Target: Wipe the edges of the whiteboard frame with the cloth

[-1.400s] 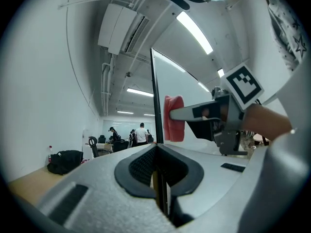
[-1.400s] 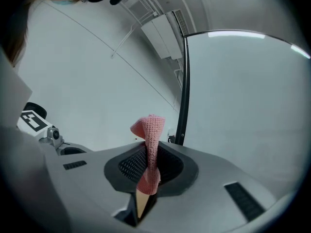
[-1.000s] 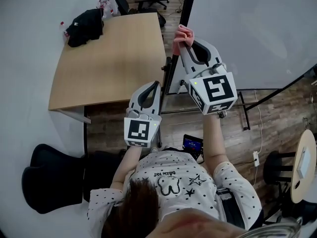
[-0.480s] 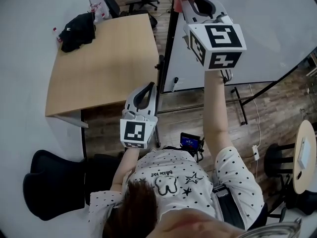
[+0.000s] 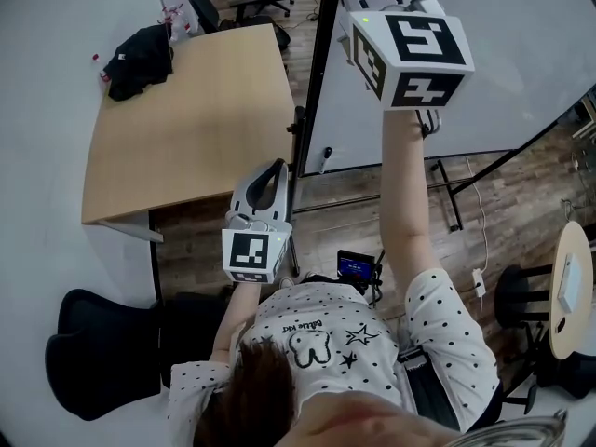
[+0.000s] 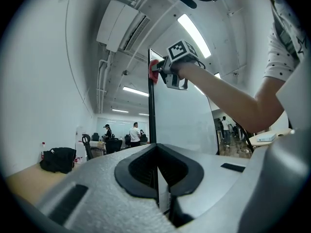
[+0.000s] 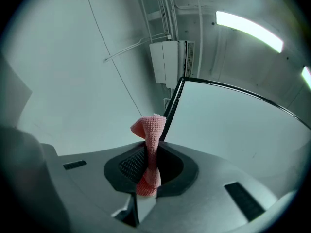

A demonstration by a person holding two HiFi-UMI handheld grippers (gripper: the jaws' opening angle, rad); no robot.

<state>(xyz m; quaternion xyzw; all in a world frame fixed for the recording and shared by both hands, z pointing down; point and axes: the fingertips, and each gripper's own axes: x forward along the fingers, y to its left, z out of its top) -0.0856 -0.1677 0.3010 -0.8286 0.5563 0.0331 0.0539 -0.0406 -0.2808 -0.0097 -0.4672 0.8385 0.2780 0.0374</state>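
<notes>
Right gripper view shows the right gripper [image 7: 151,155] clamped on a pink knitted cloth [image 7: 150,129]. The cloth stands upright between the two jaws, its lower end tucked down among the dark pads and its folded top sticking out past the tips. Just right of that top, touching it or very nearly so, runs the black frame [image 7: 171,106] of the whiteboard [image 7: 233,130]. The frame's upper corner lies a little farther ahead of the jaws. The board's pale surface spreads ahead and to the right of this gripper.

In the left gripper view the left gripper [image 6: 156,150] has its jaws drawn together with nothing between them. Straight ahead of its tips the frame's vertical edge rises. High along that edge, well above this gripper, the right gripper presses the cloth against it near the top corner. The person's arm [image 6: 228,96] stretches in from the right. Off to the left of the closed jaws a black bag [image 6: 58,159] sits on a wooden table [image 6: 26,178], and people [image 6: 133,132] stand far beyond.

In the head view the left gripper is held low in front of the person's chest, its tips near the lower stretch of the frame. A small dark marker [image 5: 325,163] sits on the board's ledge just ahead and to the right of them. The table lies ahead and to this gripper's left. The right gripper is up at the top of the picture, its marker cube turned toward the camera.
</notes>
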